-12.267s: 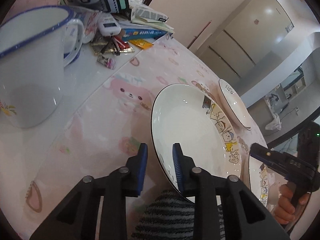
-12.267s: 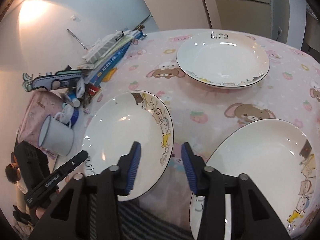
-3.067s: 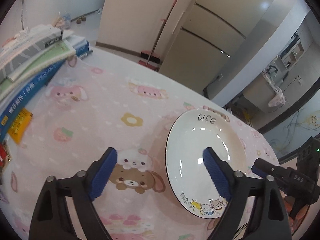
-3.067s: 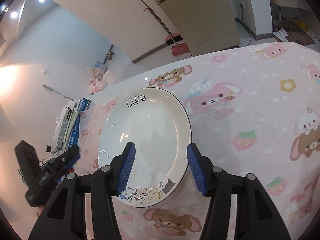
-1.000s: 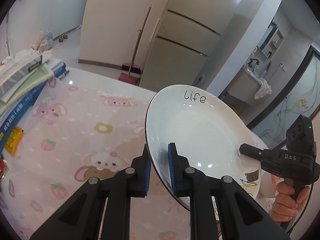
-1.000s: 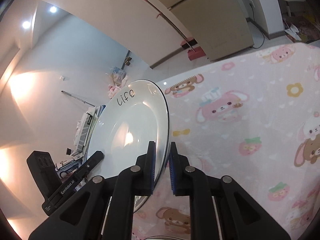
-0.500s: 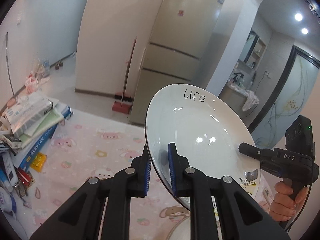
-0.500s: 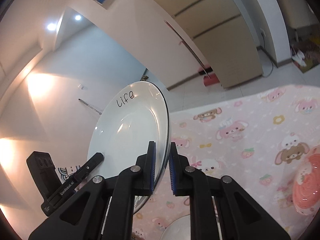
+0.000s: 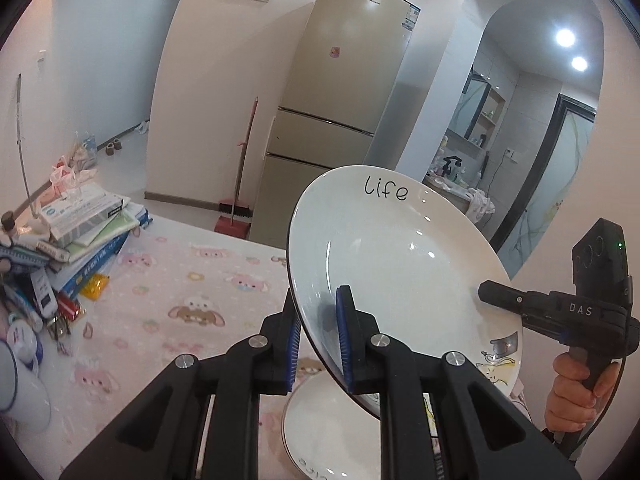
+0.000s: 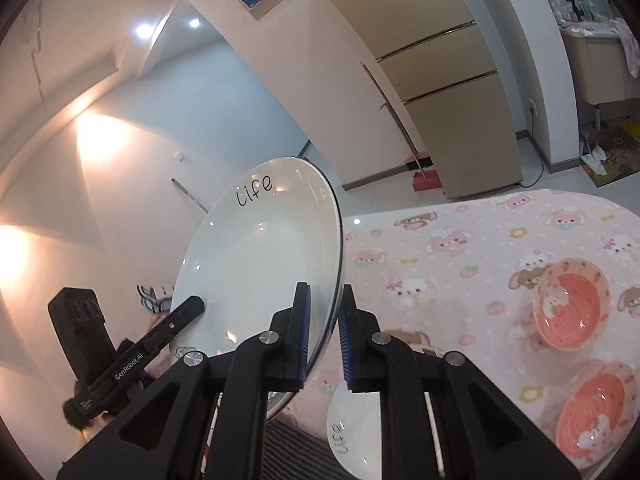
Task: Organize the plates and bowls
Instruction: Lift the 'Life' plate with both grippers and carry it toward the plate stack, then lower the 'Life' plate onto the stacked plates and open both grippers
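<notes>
Pink cartoon desk sits below; the plate hangs mid-frame above it, left gripper and right gripper each with jaws clamped on opposite rim edges, another plate underneath.

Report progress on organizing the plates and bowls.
Done: one white plate lies below. In hand: the left hand-held gripper and right hand-held gripper grip the "life" plate above it. Left: two pink bowls sit apart, unstacked.
</notes>
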A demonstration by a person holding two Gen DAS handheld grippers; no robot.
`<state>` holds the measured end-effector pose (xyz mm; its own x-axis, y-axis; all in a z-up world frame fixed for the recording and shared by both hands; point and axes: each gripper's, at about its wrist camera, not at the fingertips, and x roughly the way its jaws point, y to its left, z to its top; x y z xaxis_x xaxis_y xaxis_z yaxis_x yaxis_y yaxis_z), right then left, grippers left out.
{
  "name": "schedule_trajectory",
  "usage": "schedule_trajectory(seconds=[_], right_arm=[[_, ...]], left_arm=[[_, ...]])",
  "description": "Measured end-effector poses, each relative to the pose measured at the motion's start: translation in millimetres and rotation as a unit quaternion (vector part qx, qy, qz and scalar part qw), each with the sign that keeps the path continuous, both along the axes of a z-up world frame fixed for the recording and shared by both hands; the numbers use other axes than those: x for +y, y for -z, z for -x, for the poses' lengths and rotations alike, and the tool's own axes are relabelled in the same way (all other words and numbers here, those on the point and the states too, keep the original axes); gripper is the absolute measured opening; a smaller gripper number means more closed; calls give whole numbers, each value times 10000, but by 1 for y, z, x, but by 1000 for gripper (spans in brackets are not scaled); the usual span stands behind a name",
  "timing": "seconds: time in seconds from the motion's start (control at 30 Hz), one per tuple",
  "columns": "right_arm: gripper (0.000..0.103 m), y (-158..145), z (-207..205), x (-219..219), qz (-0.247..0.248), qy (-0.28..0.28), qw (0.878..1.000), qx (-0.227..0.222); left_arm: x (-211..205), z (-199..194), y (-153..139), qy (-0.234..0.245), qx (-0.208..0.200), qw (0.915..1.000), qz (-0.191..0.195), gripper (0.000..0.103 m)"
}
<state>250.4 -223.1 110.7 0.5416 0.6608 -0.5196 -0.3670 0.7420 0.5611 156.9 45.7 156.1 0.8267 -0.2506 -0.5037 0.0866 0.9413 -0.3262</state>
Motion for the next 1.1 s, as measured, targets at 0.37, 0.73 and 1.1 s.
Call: schedule_trajectory(seconds=[0.37,0.73,1.1], right_arm=[[13,19,65,-23,-102,-5,9999,-11],[14,31,101,-37,-97,14,9998,-197],[14,72,99,-46,-21,60,9999,149]], left_arm=[[-28,69,6,39,-70,9996,-272,17],[-41,95,22,138,-147,9994,-276,17],[-49,88,62,224,117,9991,-345,17]])
